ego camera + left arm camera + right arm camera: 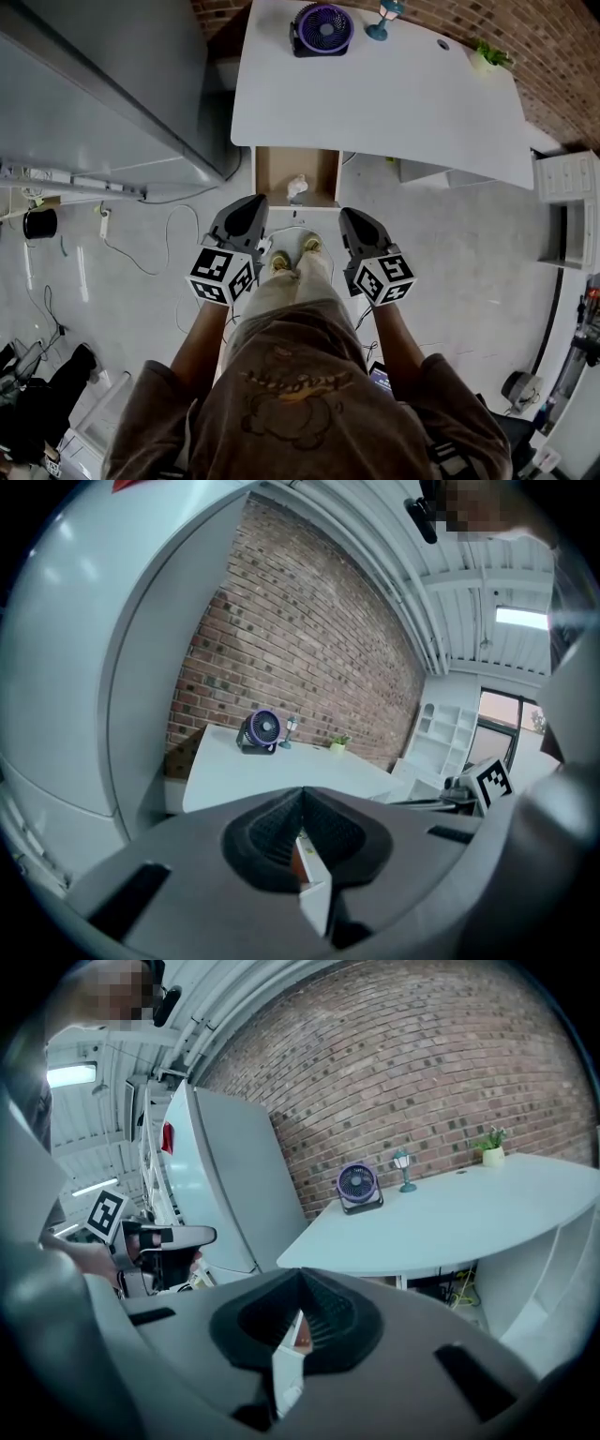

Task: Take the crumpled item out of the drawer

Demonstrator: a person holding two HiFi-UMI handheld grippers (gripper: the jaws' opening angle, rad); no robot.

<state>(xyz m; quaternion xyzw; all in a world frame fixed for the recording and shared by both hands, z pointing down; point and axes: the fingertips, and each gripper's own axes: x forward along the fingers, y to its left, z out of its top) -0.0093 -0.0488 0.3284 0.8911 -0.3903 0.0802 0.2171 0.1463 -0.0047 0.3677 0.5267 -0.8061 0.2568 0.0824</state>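
Observation:
The drawer (265,174) stands pulled out under the front edge of the white table (394,94). Inside it lies a white crumpled item (297,186). In the head view my left gripper (251,208) and right gripper (354,221) are held side by side close to my body, short of the drawer and above the floor. Both point toward the table. Each gripper's jaws meet at the tips with nothing between them, as seen in the left gripper view (302,797) and the right gripper view (300,1277). Neither gripper view shows the drawer.
A purple fan (323,28), a small teal lamp (384,17) and a potted plant (489,56) stand at the table's far edge against a brick wall. A large grey cabinet (112,84) is at the left, a white shelf unit (567,192) at the right. Cables lie on the floor.

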